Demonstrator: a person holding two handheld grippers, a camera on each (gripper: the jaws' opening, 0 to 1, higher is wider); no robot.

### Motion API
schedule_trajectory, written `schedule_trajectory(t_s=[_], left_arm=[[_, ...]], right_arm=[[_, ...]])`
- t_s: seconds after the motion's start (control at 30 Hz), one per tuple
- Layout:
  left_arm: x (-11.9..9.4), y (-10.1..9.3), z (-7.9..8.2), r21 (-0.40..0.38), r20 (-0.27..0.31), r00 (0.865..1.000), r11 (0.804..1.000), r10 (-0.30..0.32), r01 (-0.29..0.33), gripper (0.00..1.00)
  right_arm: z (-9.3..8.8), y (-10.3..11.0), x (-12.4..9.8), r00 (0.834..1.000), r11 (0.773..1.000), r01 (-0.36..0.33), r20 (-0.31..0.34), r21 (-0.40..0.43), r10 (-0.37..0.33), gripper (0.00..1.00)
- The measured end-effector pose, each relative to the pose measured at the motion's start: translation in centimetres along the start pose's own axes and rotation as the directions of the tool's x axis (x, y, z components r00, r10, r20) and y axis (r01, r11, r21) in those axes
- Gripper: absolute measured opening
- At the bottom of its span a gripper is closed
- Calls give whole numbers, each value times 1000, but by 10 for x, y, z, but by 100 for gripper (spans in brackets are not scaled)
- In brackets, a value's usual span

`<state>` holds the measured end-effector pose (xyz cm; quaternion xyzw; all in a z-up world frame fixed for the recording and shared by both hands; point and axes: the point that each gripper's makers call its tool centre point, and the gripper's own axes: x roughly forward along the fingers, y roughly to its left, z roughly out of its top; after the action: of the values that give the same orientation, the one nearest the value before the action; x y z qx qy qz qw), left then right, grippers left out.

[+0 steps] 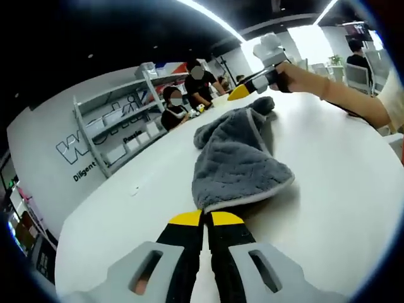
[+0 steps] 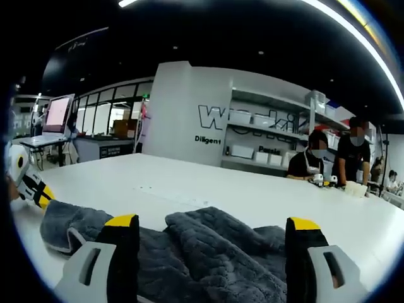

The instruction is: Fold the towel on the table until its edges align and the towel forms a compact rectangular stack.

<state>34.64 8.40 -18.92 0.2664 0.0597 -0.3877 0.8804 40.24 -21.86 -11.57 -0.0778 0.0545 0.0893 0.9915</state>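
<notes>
Lies crumpled on the white table [image 1: 341, 183]: grey plush towel [image 1: 237, 158], left gripper [image 1: 206, 218] at six o'clock, right gripper [image 1: 243, 92] at twelve.

Long white ceiling strip lights [image 1: 208, 16] glare over my bright, glossy white table [image 1: 341, 183]; my fisheye views bend at edges, distant shelves soft.

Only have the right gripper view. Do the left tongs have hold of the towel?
Observer: Yes. In the left gripper view the left tongs are shut on the towel's pale-trimmed near edge.
Operator: Is it lying flat?
Observer: No. It is bunched up, a wide rumpled end by the left tongs narrowing to a lump at the far end.
Operator: Where are the right tongs on it?
Observer: The right tongs are at that far lump, held in a hand; whether they touch it, I cannot tell.
</notes>
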Motion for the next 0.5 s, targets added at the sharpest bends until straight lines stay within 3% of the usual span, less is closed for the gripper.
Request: schedule_trajectory(t_s=[0.17, 0.5], left_arm=[[-6, 13, 4, -8, 18, 998, 998, 61, -61, 2], [-16, 34, 8, -24, 42, 986, 986, 164, -163, 2]], right_arm=[[6, 11, 1, 999, 999, -32, 19, -17, 32, 97], [15, 54, 5, 989, 987, -140, 26, -77, 143, 99]])
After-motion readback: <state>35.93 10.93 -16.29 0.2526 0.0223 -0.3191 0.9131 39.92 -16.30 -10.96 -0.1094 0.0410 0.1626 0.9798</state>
